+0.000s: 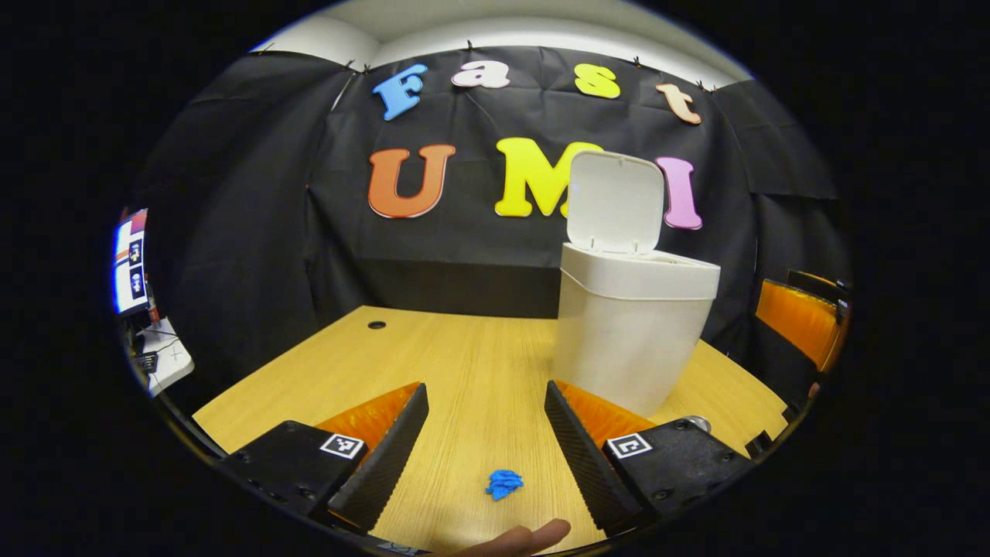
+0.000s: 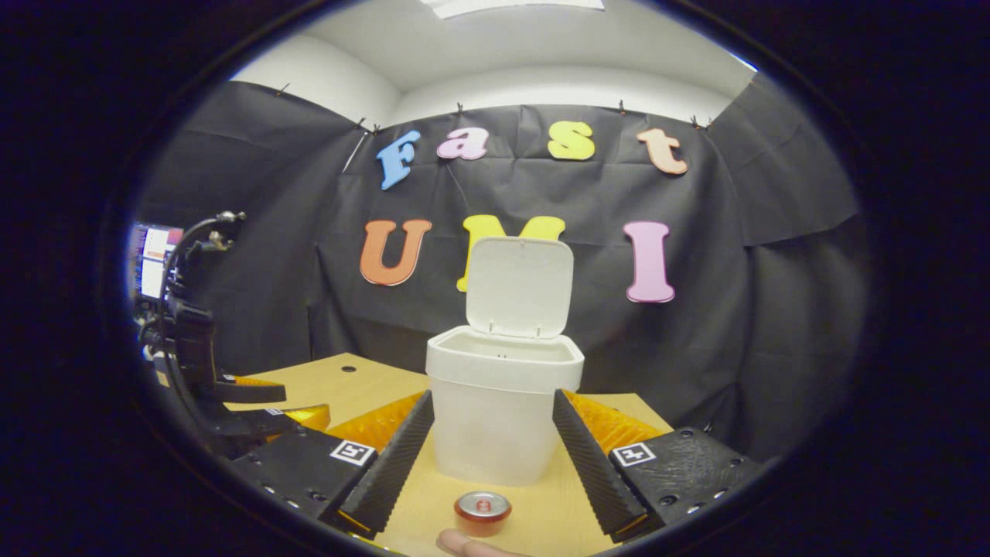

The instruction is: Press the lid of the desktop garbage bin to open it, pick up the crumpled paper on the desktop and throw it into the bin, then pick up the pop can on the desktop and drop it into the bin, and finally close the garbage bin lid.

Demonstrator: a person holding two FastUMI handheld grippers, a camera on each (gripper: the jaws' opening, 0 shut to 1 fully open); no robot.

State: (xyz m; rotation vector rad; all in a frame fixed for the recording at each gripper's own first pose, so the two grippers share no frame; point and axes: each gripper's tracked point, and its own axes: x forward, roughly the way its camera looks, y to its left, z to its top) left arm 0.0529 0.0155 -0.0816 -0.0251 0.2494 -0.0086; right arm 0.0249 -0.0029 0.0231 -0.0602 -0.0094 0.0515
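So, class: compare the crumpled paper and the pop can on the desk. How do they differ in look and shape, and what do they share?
The crumpled paper is blue; the pop can is red with a silver top. The paper is an irregular, flattened wad; the can is a smooth round cylinder standing upright. The paper lies before the left gripper, the can before the right gripper. Both rest on the wooden desk, outside the open bin, ungrasped.

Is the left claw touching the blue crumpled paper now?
Apart. In the left gripper view the open left claw hangs above the table, and bare wood shows all around the crumpled paper between its fingers.
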